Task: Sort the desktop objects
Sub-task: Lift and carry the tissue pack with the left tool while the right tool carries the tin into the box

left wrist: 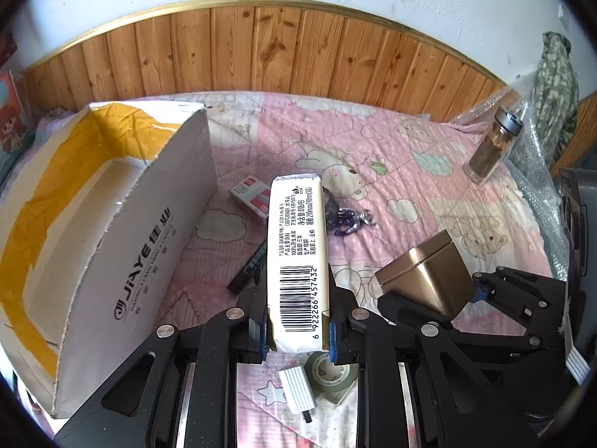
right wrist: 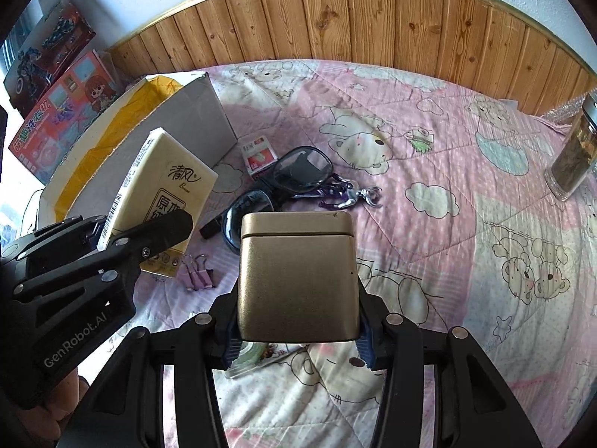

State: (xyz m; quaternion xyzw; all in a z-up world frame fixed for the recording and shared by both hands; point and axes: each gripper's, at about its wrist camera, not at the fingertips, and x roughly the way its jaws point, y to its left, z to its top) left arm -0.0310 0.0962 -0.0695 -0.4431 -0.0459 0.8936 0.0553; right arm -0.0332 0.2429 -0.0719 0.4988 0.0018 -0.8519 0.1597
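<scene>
While a quilted pink bedspread with cartoon bears lies beneath both tools, a white cardboard box lined with yellow tape stands open-topped left of the left hand-held gripper; its inside is only partly visible. That gripper pinches a slim cream tissue pack lengthwise, barcode up. The right hand-held gripper, spread wider, clamps a squarish brushed-gold tin with its lid on.

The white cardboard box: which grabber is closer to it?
Left. The left gripper, holding the tissue pack, is right beside the box; the right gripper is farther away.
</scene>
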